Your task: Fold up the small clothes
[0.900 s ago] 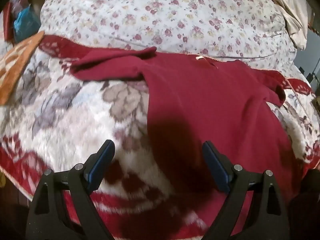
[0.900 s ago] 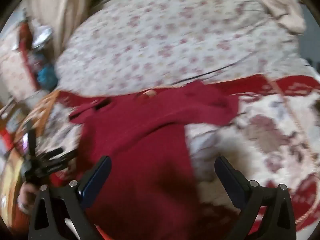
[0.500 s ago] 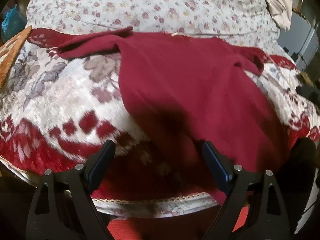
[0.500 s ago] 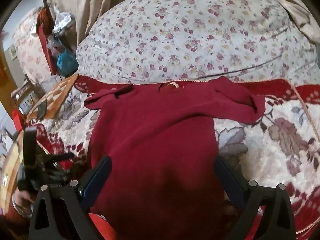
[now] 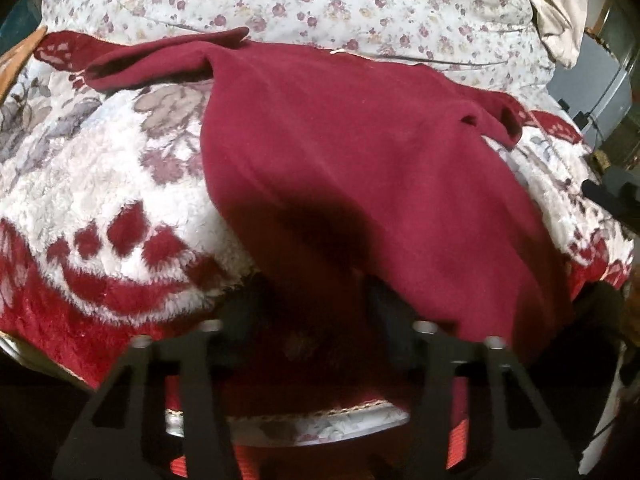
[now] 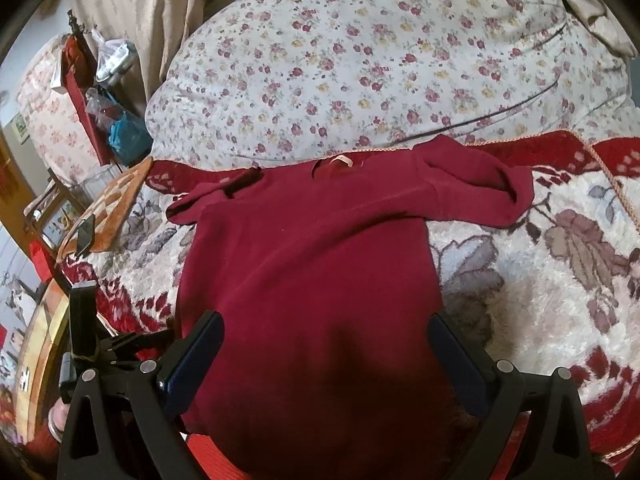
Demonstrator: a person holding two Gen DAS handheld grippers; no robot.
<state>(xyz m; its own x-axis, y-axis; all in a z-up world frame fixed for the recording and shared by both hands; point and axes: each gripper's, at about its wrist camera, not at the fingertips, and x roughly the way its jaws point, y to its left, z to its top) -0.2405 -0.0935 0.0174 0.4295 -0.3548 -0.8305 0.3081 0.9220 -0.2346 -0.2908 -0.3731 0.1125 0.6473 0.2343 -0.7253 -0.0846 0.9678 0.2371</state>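
Note:
A dark red long-sleeved top (image 5: pixel 360 152) lies spread flat on a fleecy red-and-white floral blanket (image 5: pixel 100 184), neck at the far side, both sleeves out to the sides. My left gripper (image 5: pixel 316 308) sits at the top's near left hem; its fingers are blurred and in shadow, narrower than before, with the hem between them. My right gripper (image 6: pixel 326 356) is open, its blue-padded fingers (image 6: pixel 196 356) straddling the near hem of the top (image 6: pixel 312 264). The left gripper also shows at the left in the right wrist view (image 6: pixel 86 344).
A white quilt with small red flowers (image 6: pixel 380 60) lies behind the top. An orange patterned cloth (image 6: pixel 116 204) with a phone on it lies at the blanket's left edge. Beige curtain, shelves and clutter stand beyond on the left. The bed edge runs just below the grippers.
Both grippers drew back and down to the top's near hem. The left gripper's fingers have closed inward around the hem. The right gripper stayed open.

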